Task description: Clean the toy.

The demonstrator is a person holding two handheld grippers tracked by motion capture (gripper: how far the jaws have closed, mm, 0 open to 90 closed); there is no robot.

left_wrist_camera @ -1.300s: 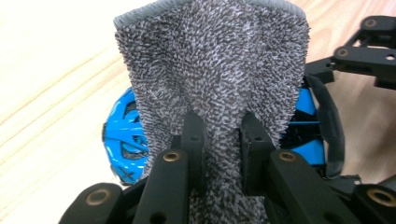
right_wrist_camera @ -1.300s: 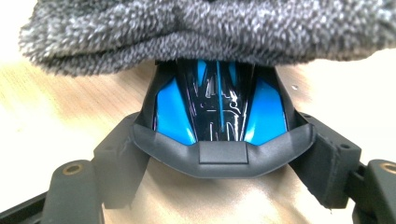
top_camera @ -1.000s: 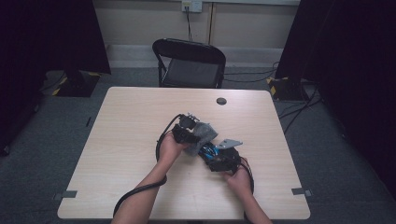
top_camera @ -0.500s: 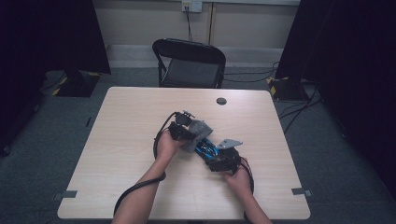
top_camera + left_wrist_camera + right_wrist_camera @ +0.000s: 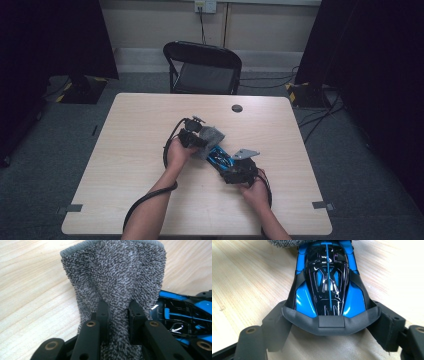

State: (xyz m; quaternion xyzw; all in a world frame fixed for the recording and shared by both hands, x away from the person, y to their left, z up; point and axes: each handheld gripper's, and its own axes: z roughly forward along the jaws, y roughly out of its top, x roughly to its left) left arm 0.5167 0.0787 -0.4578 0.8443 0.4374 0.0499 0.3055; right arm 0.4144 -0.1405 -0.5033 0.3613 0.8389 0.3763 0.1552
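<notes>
Looking down from the high view: glossy blue-and-black toy car (image 5: 220, 157) mid-surface (image 5: 130, 130). Left gripper view: fingers (image 5: 103, 315) pinch the soft grey microfibre cloth (image 5: 112, 277). Right gripper view: fingers (image 5: 275, 327) brace the car's slippery, likely light rear flanks.

Grey terry cloth (image 5: 113, 277), shaggy looped pile with a stitched grey hem, bunched into folds at its lower part and fanning wider toward the hem, hem edge lying on the wood table. Toy car (image 5: 328, 280), glossy blue and black body with a thin blue centre stripe and a matte black rear wing, upright on the tabletop. Cloth edge overlaps the car's far end, touching it.
</notes>
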